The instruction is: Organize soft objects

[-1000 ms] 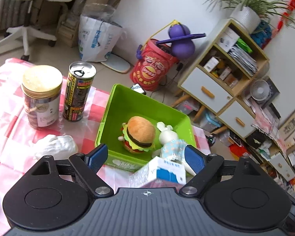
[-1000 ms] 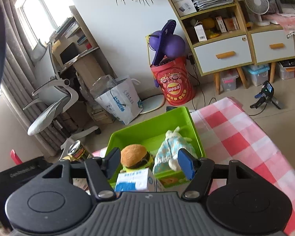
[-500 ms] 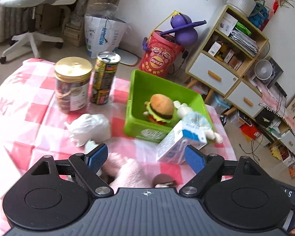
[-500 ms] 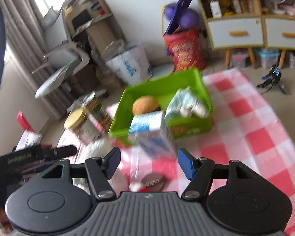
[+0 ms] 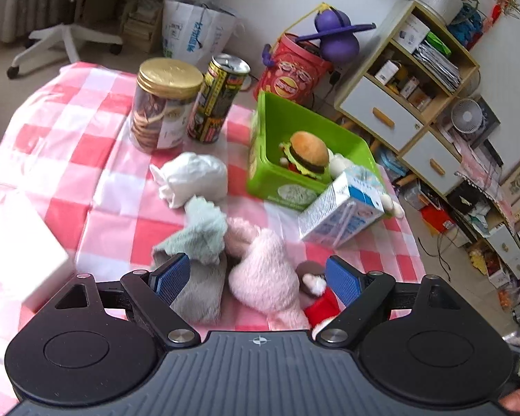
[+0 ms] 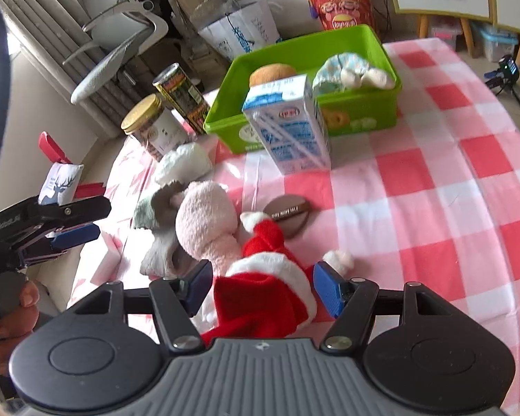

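The green bin [image 5: 274, 173] stands on the bench [image 5: 86, 145], which is covered in a pink-and-white checked cloth, and everything else is placed from it. Inside the bin lie 2 soft toys: a plush burger [image 5: 306, 150] and, beside it toward the far corner, a pale blue-and-white plush [image 6: 350, 69]. A milk carton [image 6: 287, 128] stands touching the bin's near wall. On the bin's far-left side stand a gold-lidded jar [image 5: 164, 104] and a tall can [image 5: 220, 98], just beside each other. A crumpled white bundle [image 5: 190, 178] lies near the bin's left wall.

Nearer than the carton, well clear of the bin, sits a heap of soft things: a mint-green plush cloth [image 5: 201, 228], a grey piece [image 5: 201, 294], a pink plush [image 6: 204, 222] and a red-and-white Santa-style plush [image 6: 267, 277]. A brown disc [image 6: 289, 213] lies beside them, between the heap and the carton.

The left gripper [image 5: 256, 277] is released, its jaws wide above the grey and pink pieces. The right gripper [image 6: 261, 287] is also released, straddling the red plush without pressing it.
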### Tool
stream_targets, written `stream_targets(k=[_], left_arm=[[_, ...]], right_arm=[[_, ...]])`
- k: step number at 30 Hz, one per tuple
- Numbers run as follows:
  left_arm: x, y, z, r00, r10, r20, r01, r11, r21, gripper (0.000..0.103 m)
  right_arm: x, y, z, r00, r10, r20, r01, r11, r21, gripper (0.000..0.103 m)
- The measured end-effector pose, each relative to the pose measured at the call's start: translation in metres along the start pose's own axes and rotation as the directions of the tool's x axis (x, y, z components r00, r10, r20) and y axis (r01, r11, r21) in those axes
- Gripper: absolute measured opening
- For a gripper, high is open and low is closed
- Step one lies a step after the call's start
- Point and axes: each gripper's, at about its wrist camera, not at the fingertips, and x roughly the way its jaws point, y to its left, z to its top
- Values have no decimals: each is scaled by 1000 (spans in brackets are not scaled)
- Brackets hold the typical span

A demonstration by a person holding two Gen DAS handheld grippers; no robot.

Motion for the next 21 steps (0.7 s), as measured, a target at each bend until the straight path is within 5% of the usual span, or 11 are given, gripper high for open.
stream_targets(k=[13, 21], left_arm=[[4, -15, -31, 995, -51, -91, 61, 992, 107, 83], [16, -40, -53, 983, -78, -165, 111, 973, 201, 83]], right_arm=[[4, -10, -10, 994, -47, -94, 49, 999, 16, 49], [-10, -28, -13, 995, -65, -75, 72, 993, 91, 49]])
